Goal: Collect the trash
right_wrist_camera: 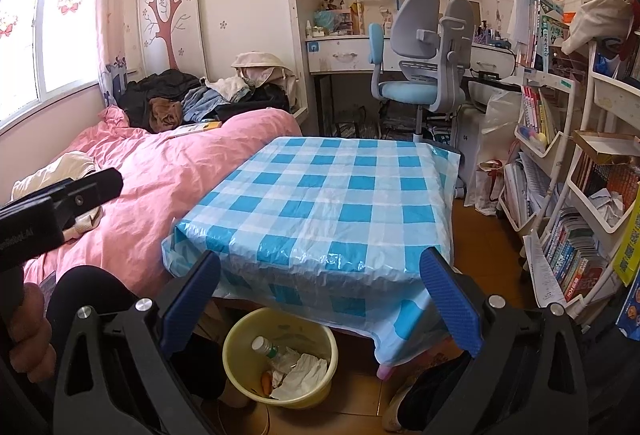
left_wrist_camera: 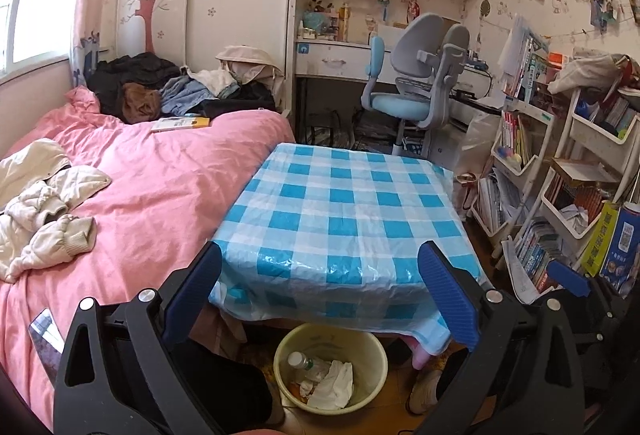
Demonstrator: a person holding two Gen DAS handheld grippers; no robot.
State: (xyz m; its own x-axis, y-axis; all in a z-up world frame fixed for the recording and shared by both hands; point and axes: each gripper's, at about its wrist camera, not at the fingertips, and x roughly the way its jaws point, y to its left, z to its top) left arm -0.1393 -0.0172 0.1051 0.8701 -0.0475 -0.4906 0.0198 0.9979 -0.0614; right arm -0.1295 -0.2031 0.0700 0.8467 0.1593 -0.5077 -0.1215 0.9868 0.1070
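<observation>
Hovering side by side above the near edge of the table (left_wrist_camera: 352, 203), both tools are held back and empty, which suggests the clearing is done or nearly so. The left gripper (left_wrist_camera: 320, 299) has its blue pads spread wide with nothing between them; the right gripper (right_wrist_camera: 320, 299) is spread just as wide and equally empty. Below and just ahead of both, half tucked under the checked tablecloth, sits the yellow bin (right_wrist_camera: 236, 351), placed where trash can be dropped straight down. Inside it lie a plastic bottle (left_wrist_camera: 302, 363) and crumpled white paper (right_wrist_camera: 304, 375). The tabletop beyond the grippers shows no litter.
</observation>
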